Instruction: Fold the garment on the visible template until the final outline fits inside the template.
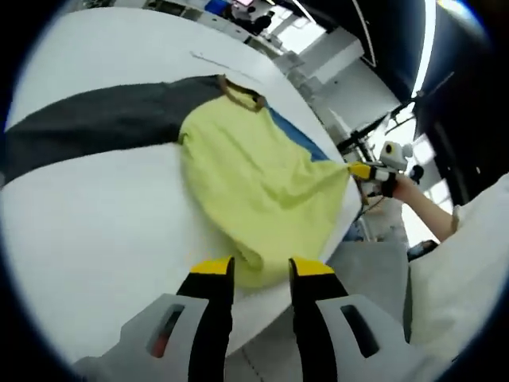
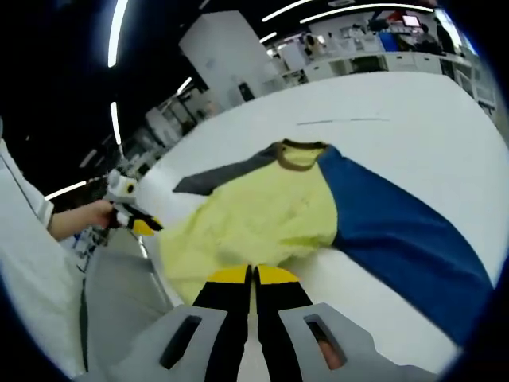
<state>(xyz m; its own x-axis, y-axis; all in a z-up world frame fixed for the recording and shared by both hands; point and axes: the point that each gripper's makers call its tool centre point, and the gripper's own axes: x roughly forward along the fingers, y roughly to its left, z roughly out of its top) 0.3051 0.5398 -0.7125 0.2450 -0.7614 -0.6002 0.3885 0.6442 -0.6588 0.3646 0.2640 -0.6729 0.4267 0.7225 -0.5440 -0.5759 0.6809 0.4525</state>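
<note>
A shirt with a yellow body, brown collar, dark grey sleeve and blue sleeve lies flat on the white table. My left gripper stands open at the table's near edge, its tips just short of the yellow hem. My right gripper is shut on the hem of the yellow body. In the left gripper view the right gripper pulls a hem corner out to a point. In the right gripper view the blue sleeve stretches right, and the left gripper sits by the hem's left end.
A thin faint line marks the table beyond the collar. The table edge runs just under the hem, with grey floor below. A person's hand and white clothing show at the sides. Benches and equipment stand behind.
</note>
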